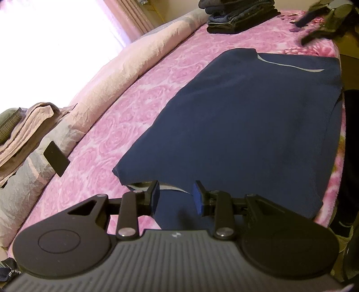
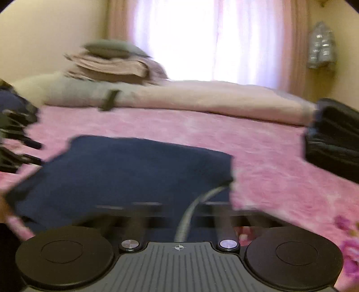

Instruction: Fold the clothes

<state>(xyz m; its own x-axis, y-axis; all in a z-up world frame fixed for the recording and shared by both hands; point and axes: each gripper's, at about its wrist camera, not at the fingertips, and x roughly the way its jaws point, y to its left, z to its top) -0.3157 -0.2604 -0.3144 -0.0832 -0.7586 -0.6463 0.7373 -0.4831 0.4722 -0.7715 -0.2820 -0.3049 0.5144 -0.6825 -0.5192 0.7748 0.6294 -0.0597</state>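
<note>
a: lying flat on the pink bedspread [image 1: 139, 94], near its front edge: navy garment [image 1: 246, 112], already doubled over into a rough rectangle, grey stripe [image 1: 289, 66] at the far end.

b: left gripper [image 1: 176, 197]?

a: hovering at the near hem, jaws parted, blue pads [image 1: 198, 198] either side of a loose lower layer, clamping nothing.

b: and the right gripper [image 2: 179, 209]?

a: heavily blurred in its own view. fingers smeared over the navy cloth, so impossible to tell whether spread or pinched. seems low over the garment's corner, with the grey stripe running beneath.

b: step in hand?

a: hard to pin. fits a fold partway through, with another crease to come, and fits equally a fold just completed with the hands letting go. stack of folded dark clothes [image 1: 242, 20] at the far end of the bed, another heap of beige linen [image 1: 27, 128] on the rolled duvet [image 1: 139, 65].

b: next move, then?

a: depends on which. if folding further: both near corners pinched evenly, top and lower layers together, lifted level so the soft knit does not sag or skew. if finished: a flat carry over to the stack.
</note>
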